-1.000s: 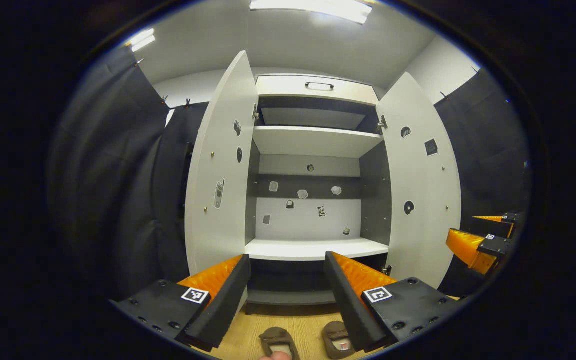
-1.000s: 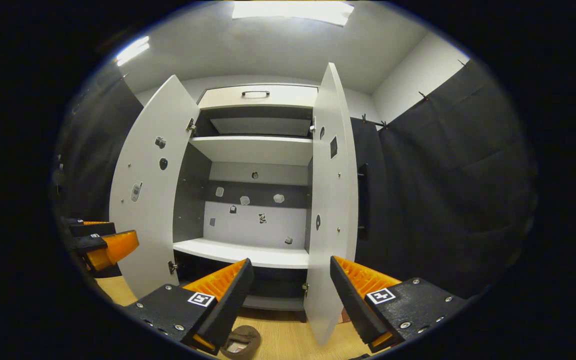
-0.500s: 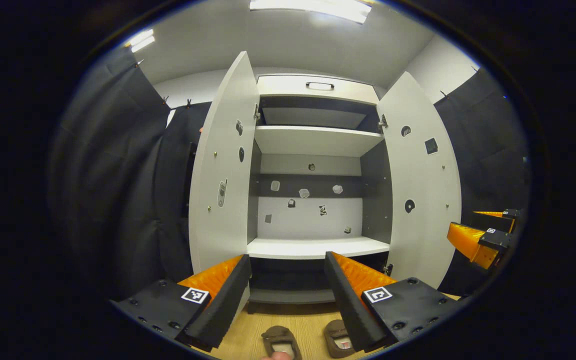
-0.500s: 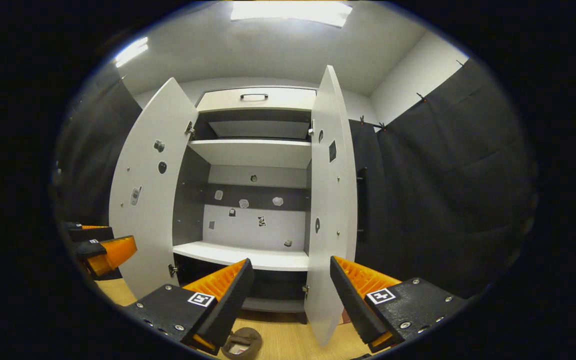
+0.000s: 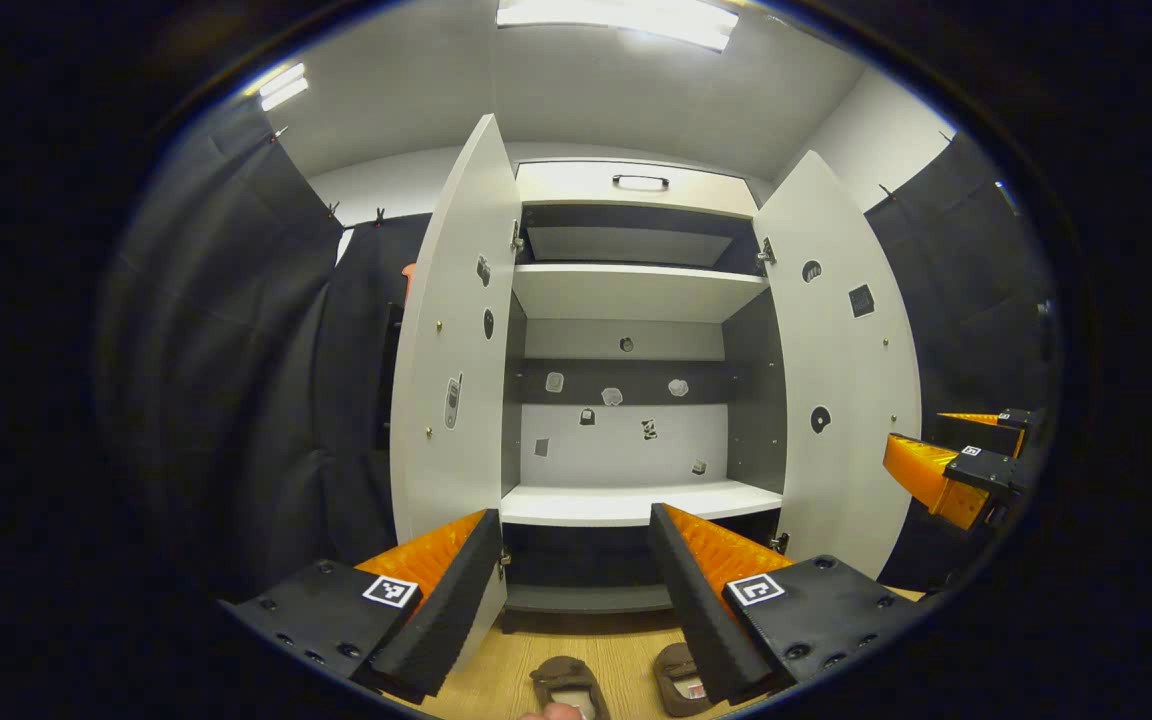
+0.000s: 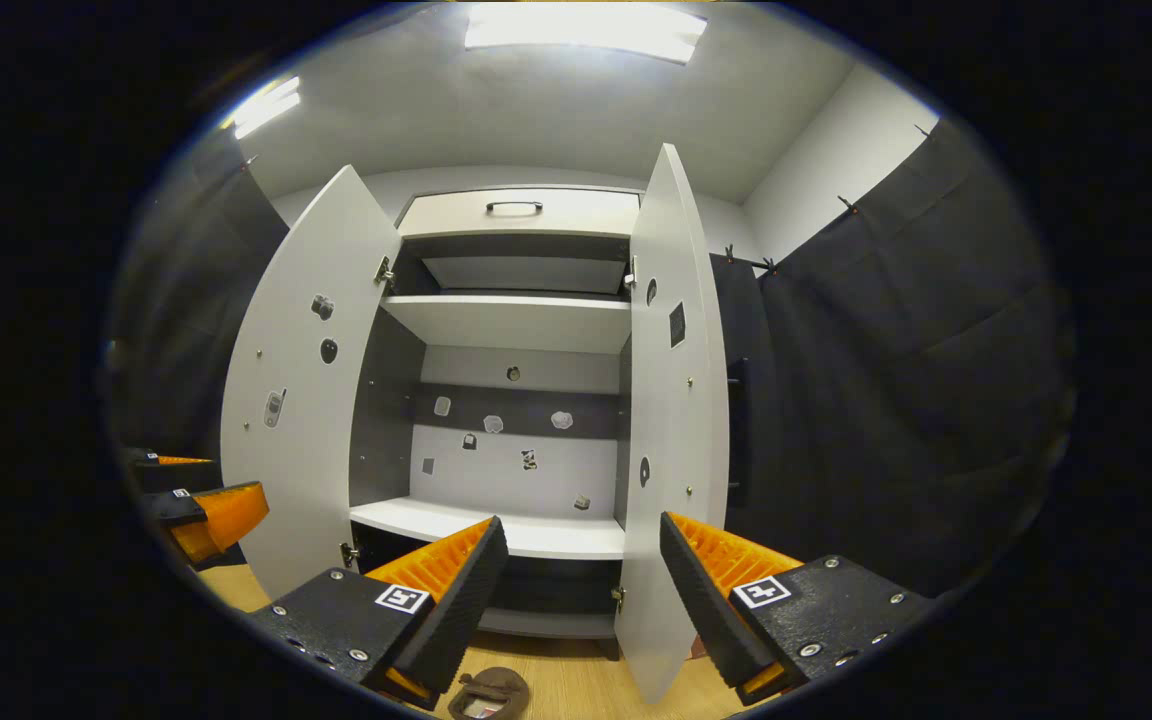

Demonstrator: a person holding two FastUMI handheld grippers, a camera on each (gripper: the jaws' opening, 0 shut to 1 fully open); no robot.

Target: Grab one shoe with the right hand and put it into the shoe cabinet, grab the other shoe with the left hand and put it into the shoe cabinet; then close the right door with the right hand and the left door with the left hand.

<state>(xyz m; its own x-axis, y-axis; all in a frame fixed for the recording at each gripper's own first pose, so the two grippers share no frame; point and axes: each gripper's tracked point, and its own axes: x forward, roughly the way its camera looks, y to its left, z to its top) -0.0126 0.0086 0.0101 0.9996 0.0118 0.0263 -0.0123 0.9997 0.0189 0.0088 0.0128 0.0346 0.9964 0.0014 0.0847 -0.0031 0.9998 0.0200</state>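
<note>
Both shoes lay on the wood floor just in front of the open cabinet, side by side at the bottom edge of the left gripper view; the right gripper view caught one of them low between its fingers. The left hand-held gripper and the right hand-held gripper were both spread wide and held nothing, raised well above the shoes and aimed at the lower shelf. The shoes looked like soft brown slippers, probably light and floppy, so the upper would likely give under a squeeze; pinching the rim of the opening or the heel wall seemed a firmer hold than the toe. Both doors, the left door and the right door, stood swung outward. The shoes were cut off by the frame edge, so their length, soles and toes could not be made out, and a pale blur beside one could not be identified. The dark space under the lower shelf was too dim to read.
</note>
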